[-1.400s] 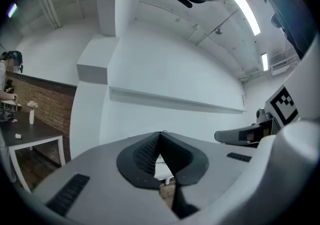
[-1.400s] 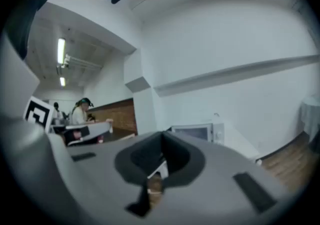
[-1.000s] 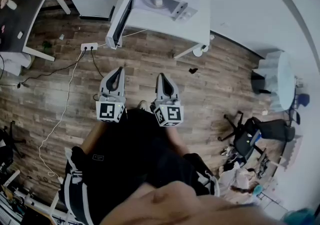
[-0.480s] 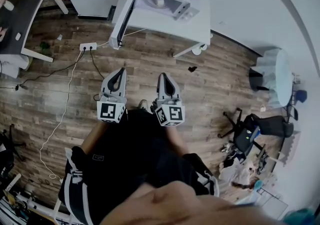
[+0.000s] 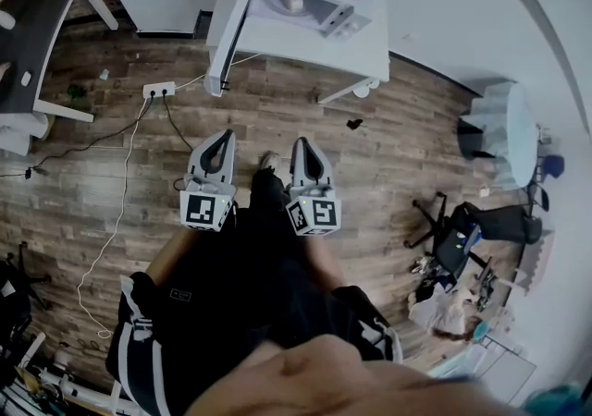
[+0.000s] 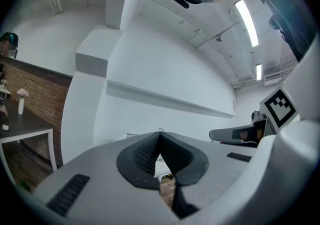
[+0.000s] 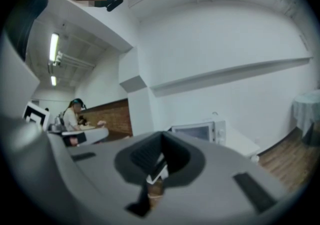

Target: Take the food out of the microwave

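Observation:
In the head view a white microwave [image 5: 305, 0] stands on a white table [image 5: 305, 44] at the top. Its door [image 5: 225, 40] hangs open to the left. Inside the cavity sits a pale round item of food [image 5: 292, 4]. Both grippers are held level over the wooden floor, well short of the table. My left gripper [image 5: 220, 135] is shut and empty, its tips meeting [image 6: 159, 136]. My right gripper [image 5: 304, 141] is shut and empty too [image 7: 161, 136]. The right gripper view shows the microwave [image 7: 197, 131] far ahead beyond the jaws.
A power strip [image 5: 159, 89] with cables lies on the floor left of the table. A dark desk [image 5: 37, 26] stands at the far left. An office chair [image 5: 453, 248] and a round white table [image 5: 518, 141] are at the right. A seated person [image 7: 75, 114] is at the brick wall.
Both grippers have moved a little forward toward the microwave table as the person steps; a foot now shows between them. Both stay shut.

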